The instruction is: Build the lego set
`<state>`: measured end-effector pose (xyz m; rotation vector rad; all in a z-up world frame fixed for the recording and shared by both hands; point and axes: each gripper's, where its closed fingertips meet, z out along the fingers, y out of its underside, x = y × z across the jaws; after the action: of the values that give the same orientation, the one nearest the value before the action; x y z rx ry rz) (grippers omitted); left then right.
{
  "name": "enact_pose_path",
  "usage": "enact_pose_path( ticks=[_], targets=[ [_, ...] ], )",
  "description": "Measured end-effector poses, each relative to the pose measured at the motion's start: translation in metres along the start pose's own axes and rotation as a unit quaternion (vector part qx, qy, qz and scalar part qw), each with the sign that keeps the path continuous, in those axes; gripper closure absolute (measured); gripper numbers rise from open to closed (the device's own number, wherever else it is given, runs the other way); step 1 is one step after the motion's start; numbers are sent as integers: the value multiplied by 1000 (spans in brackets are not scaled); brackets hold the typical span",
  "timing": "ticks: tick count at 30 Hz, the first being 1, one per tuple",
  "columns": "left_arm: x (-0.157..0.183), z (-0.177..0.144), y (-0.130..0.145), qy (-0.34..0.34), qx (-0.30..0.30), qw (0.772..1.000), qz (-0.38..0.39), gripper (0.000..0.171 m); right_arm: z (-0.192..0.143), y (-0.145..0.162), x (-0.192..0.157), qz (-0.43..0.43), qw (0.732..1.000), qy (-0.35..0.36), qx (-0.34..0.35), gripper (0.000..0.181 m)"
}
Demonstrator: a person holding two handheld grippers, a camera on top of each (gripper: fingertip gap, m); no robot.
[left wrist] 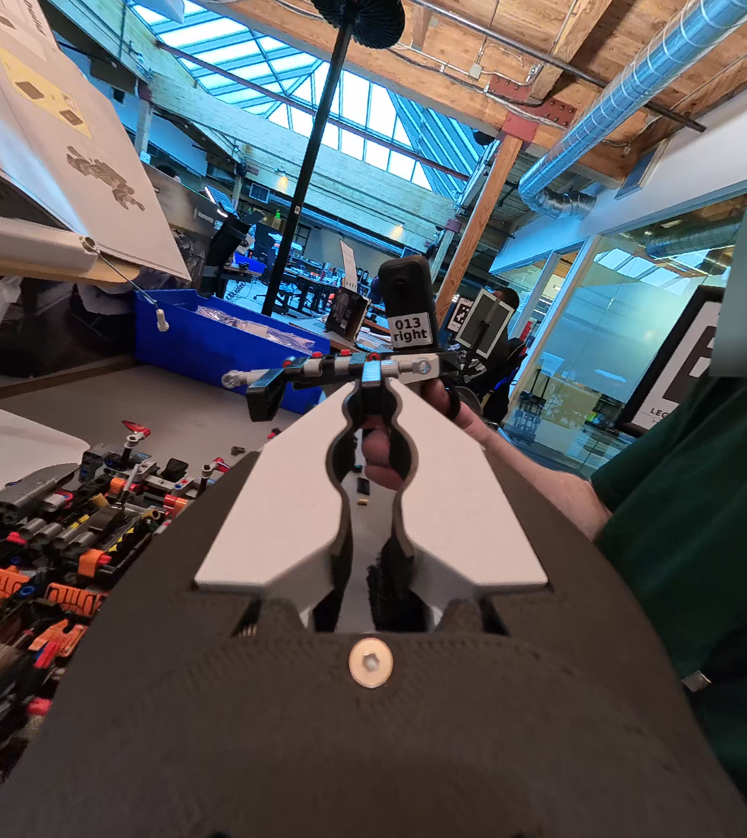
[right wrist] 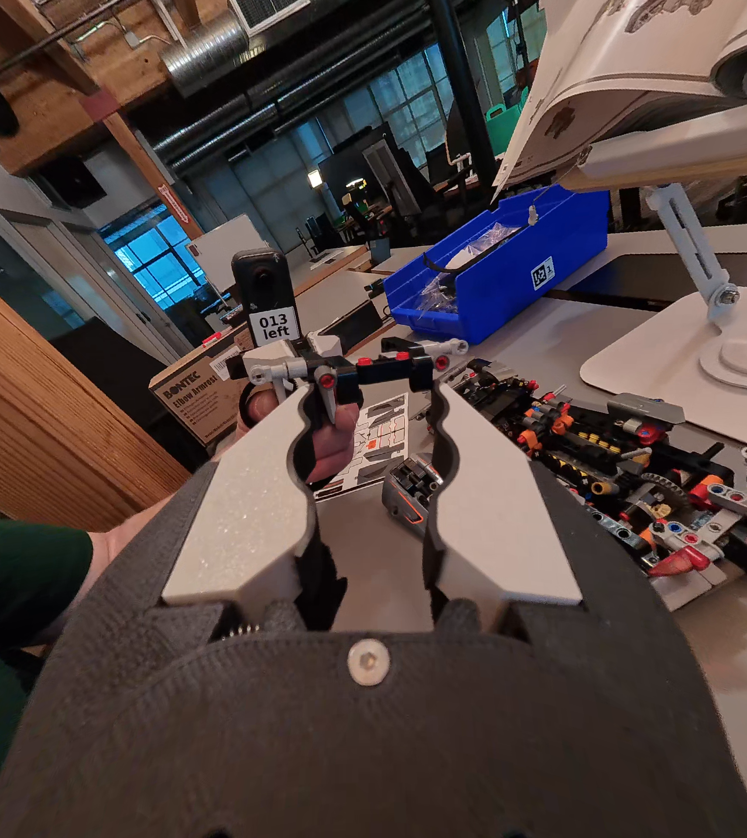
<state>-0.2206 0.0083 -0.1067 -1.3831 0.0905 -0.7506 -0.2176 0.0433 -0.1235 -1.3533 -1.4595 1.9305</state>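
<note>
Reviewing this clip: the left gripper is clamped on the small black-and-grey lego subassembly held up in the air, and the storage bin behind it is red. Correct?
Not quite. The bin is blue, as both wrist views show. The rest holds: the left gripper is shut on the lego subassembly, held above the table.

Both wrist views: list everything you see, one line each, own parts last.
Lego bar: one, black and grey with red pins, held up between both claws.
Lego car frame: one, black with orange and red parts, on the table.
Bin: one, blue, holds clear bags, far side of the table.
Instruction book: one, white, open on a stand.
Sticker sheet: one, white, flat on the table.
Cardboard box: one, brown, table edge.
Left claw: shut on the bar.
Right claw: open around the bar.
</note>
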Motion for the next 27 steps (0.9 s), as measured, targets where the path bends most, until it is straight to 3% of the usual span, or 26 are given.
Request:
enact_pose_path(
  ticks=[17,27],
  targets=[
    [4,2,0,28,9,999,-31,166,-2,0,2,-29,999,14,-2,143],
    [1,-1,-8,13,35,999,-23,153,-2,-5,3,25,999,-12,26,144]
  ],
)
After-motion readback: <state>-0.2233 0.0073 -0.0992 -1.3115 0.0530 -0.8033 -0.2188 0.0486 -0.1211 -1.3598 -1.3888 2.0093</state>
